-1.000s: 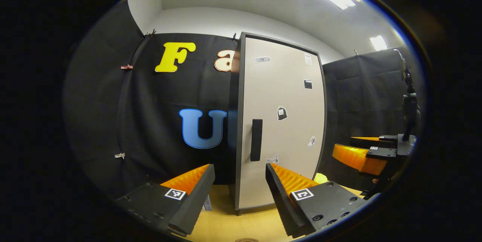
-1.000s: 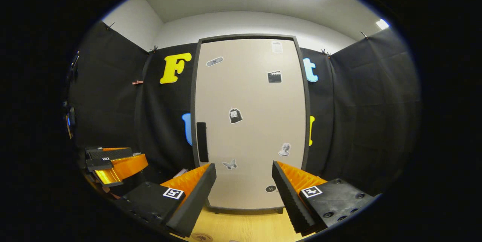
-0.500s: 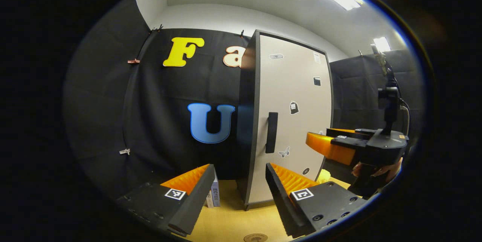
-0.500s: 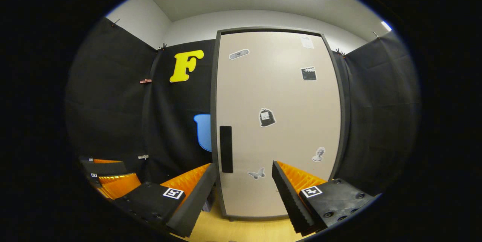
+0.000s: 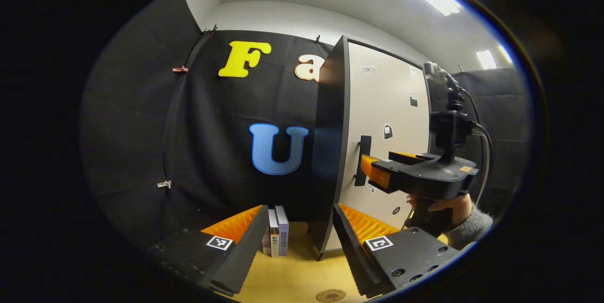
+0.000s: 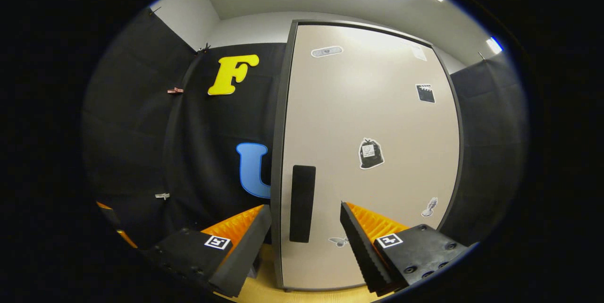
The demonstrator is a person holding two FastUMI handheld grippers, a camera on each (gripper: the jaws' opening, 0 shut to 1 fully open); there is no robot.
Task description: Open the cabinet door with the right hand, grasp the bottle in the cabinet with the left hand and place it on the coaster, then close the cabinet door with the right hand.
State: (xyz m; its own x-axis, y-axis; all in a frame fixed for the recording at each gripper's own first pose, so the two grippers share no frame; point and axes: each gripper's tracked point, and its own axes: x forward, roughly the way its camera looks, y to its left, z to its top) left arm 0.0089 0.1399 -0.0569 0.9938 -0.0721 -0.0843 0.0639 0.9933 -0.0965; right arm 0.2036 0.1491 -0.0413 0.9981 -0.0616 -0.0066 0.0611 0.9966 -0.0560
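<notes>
right gripper point(image 6: 306, 227) is closing in on the cabinet door point(image 6: 377, 119), handle point(image 6: 302, 203) now lining up between its spread fingers. left gripper point(image 5: 298, 230) is idling, fingers apart, empty. door is shut, bottle hidden. next: clamp handle, pull.
</notes>
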